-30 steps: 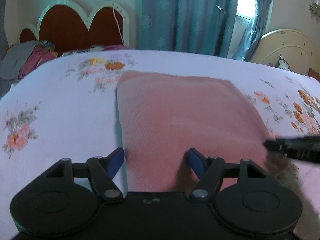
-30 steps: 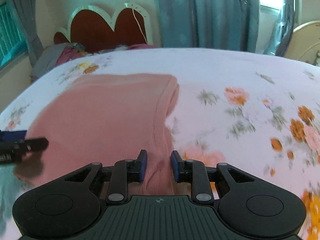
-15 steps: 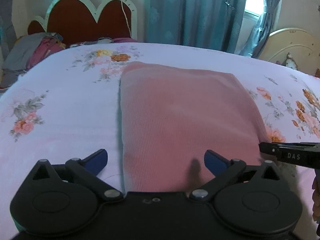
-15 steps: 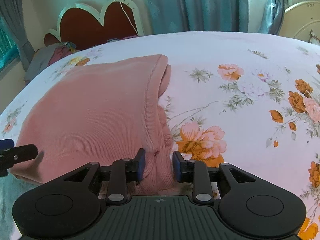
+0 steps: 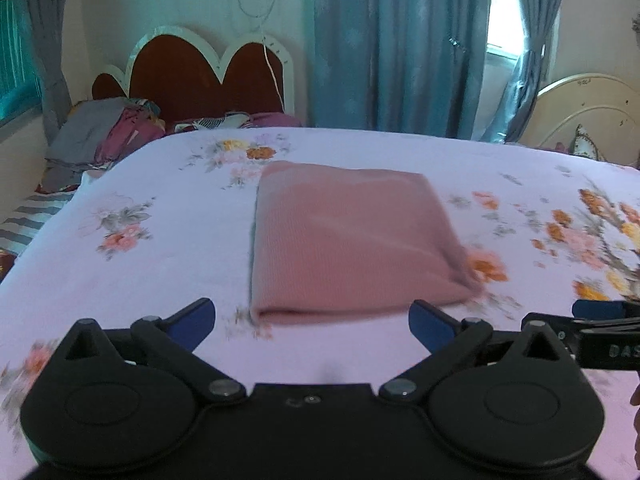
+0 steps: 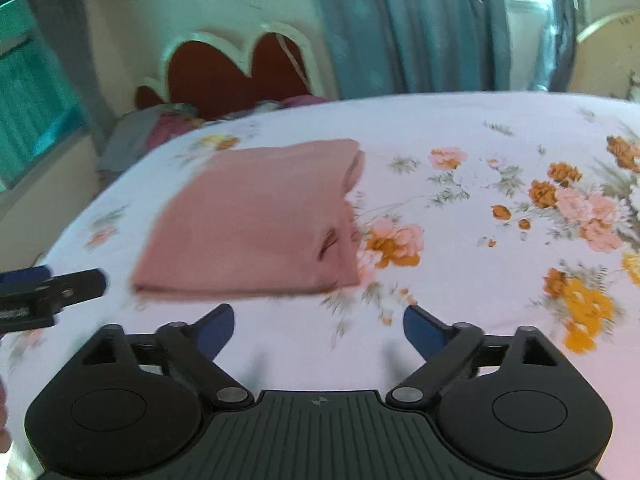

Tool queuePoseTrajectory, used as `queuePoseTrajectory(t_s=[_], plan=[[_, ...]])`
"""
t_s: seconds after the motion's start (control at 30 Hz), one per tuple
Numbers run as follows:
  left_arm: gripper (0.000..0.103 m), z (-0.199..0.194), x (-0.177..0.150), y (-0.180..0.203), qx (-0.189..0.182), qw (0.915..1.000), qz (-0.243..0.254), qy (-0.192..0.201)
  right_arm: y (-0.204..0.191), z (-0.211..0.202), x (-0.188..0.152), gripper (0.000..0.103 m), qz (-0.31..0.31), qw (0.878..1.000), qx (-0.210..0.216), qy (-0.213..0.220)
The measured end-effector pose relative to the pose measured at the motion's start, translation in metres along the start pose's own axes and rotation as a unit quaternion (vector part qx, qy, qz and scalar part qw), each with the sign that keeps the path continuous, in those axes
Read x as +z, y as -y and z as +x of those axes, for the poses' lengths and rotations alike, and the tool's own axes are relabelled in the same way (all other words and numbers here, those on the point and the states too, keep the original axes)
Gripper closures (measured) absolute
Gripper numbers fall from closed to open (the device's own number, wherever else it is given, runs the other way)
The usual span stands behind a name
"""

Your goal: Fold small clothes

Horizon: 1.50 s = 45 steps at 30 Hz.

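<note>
A pink ribbed garment point(image 5: 352, 240) lies folded into a flat rectangle on the floral bed sheet point(image 5: 160, 260); it also shows in the right wrist view point(image 6: 256, 220), with bunched layers along its right edge. My left gripper point(image 5: 312, 318) is open and empty, held just short of the garment's near edge. My right gripper point(image 6: 318, 322) is open and empty, also short of the near edge. Each gripper's tip shows at the side of the other's view.
A heart-shaped red headboard point(image 5: 208, 76) and a pile of clothes point(image 5: 100, 136) are at the far left. Blue curtains point(image 5: 400, 48) hang behind the bed. A cream bed frame point(image 5: 588, 108) stands at the far right.
Both grippers have let go of the pink garment, opened wide and pulled back toward me. The garment now lies flat and farther away in both views.
</note>
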<state>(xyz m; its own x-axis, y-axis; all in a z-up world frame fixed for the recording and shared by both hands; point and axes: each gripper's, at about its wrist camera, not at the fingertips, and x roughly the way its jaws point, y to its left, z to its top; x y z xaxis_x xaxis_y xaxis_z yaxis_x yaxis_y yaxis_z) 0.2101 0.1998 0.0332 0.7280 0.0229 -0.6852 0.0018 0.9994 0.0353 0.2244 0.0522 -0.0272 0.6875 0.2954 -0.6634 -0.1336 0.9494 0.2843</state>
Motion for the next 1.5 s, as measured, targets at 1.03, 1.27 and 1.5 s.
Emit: queuePoseTrajectory(t_s=[1.03,1.27,1.5], plan=[[0.000,-0.206,-0.045,0.026,0.053,0.9928,-0.044,0.098,-0.064,-0.232,-0.051,0.000,-0.083,0.978,-0.053,0.182],[0.000,-0.212,-0.046,0.034,0.058,0.9916,-0.039,0.109,-0.060,-0.235,-0.054,0.000,-0.089,0.978,-0.051,0.181],[0.000,-0.215,-0.047,0.037,0.065,0.9907,-0.028,0.116,-0.059,-0.234,-0.055,0.000,-0.088,0.979,-0.048,0.178]])
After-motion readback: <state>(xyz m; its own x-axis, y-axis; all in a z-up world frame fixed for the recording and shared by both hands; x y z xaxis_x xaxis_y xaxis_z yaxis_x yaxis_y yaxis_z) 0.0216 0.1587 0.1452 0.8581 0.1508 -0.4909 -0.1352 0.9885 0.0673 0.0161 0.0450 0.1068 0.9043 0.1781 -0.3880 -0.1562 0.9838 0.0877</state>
